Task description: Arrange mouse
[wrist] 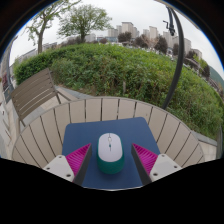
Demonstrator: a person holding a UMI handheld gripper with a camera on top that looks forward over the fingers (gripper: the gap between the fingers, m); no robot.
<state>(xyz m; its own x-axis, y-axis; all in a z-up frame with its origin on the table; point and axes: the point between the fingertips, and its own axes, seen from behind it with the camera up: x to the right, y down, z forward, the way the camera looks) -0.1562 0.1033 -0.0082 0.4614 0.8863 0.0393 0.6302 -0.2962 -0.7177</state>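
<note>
A white mouse (109, 149) with a teal base lies on a dark blue mouse mat (108, 128) on a round wooden slatted table (60, 125). My gripper (110, 157) is open. The mouse stands between the two pink-padded fingers (79, 158), with a gap at each side, and rests on the mat. Its cable end points away from me.
The table's far edge (110, 100) curves just beyond the mat. A wooden bench (35, 92) stands to the left. A dark lamp post (181, 60) rises at the right. Green grass, trees and buildings lie beyond.
</note>
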